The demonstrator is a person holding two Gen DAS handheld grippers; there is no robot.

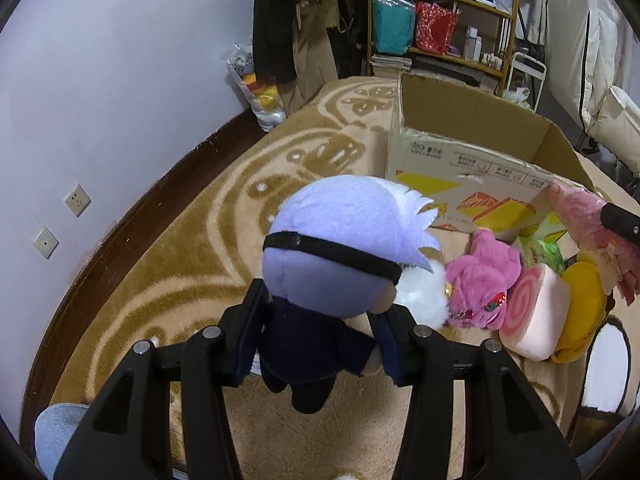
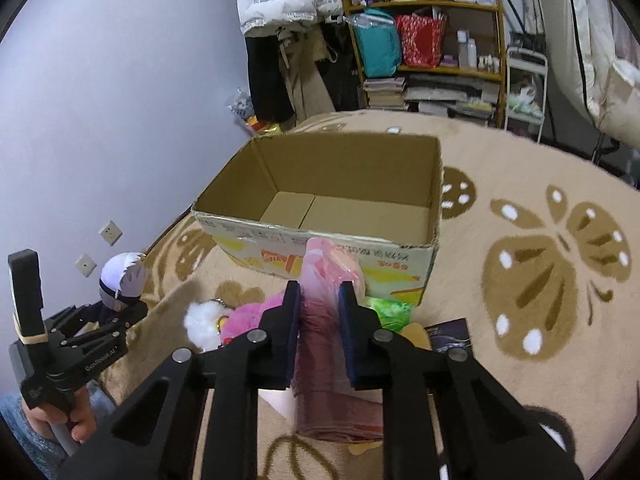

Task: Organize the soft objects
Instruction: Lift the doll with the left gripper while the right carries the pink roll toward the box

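My left gripper point(image 1: 316, 312) is shut on a plush doll point(image 1: 340, 248) with white hair, a black blindfold and a dark body, held above the rug; it also shows in the right wrist view point(image 2: 120, 284). My right gripper point(image 2: 319, 290) is shut on a pink wrapped soft bundle point(image 2: 328, 268), which also shows in the left wrist view point(image 1: 580, 216). An open, empty cardboard box point(image 2: 320, 184) stands just beyond the bundle. On the rug lie a pink plush point(image 1: 480, 276), a white fluffy toy point(image 1: 420, 296), a pink swirl cushion point(image 1: 536, 312) and a yellow plush point(image 1: 584, 308).
A beige rug point(image 2: 540, 260) with brown butterfly patterns covers the floor. The wall point(image 1: 100, 80) with sockets is at left. Hanging coats point(image 2: 280, 40), a cluttered shelf point(image 2: 424, 32) and a white cart point(image 2: 524, 92) stand at the back. A green packet point(image 2: 390, 308) lies by the box.
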